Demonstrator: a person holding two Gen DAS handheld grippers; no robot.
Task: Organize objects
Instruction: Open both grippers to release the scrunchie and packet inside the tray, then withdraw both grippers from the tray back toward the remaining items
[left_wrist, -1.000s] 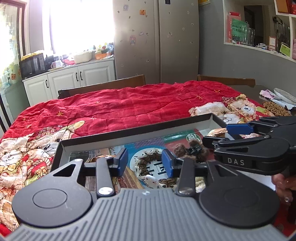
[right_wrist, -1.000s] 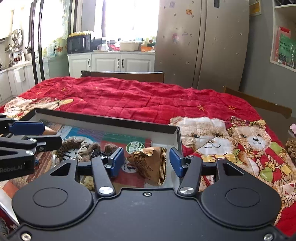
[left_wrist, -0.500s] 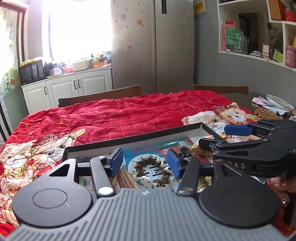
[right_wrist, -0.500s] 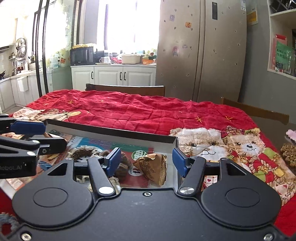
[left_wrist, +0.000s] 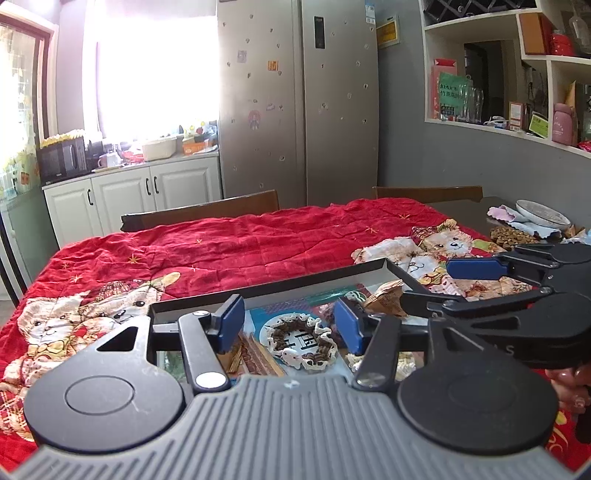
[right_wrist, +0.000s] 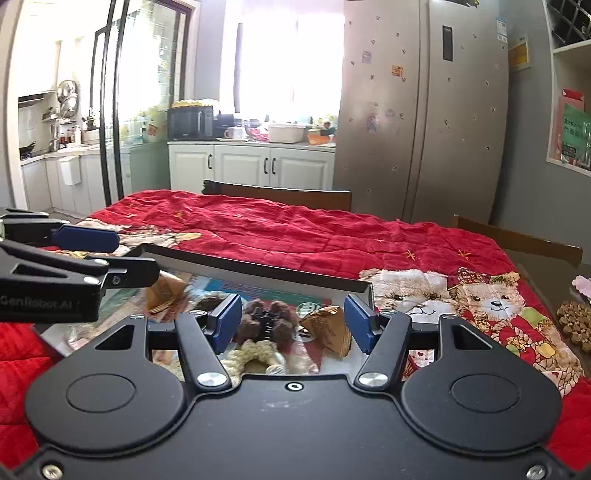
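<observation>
A shallow black tray (left_wrist: 295, 290) (right_wrist: 258, 271) lies on the red quilt and holds small items. My left gripper (left_wrist: 288, 325) is open and empty above a round brown-and-cream scrunchie (left_wrist: 301, 341). My right gripper (right_wrist: 291, 323) is open and empty above a brown hair claw (right_wrist: 267, 319), a cream rope piece (right_wrist: 255, 354) and a folded brown paper packet (right_wrist: 328, 330). That packet also shows in the left wrist view (left_wrist: 384, 301). A second brown packet (right_wrist: 164, 293) lies at the tray's left. Each gripper shows at the edge of the other's view.
The red quilt (left_wrist: 240, 247) with bear prints covers the table. Wooden chair backs (left_wrist: 201, 214) stand at the far side. A plate (left_wrist: 543, 214), cloth and a brown woven mat (left_wrist: 511, 234) sit at the far right. A hand (left_wrist: 569, 387) holds the right gripper.
Both grippers have risen and pulled back from the tray. Both sets of jaws have opened a little wider. The tray's contents have not moved.
</observation>
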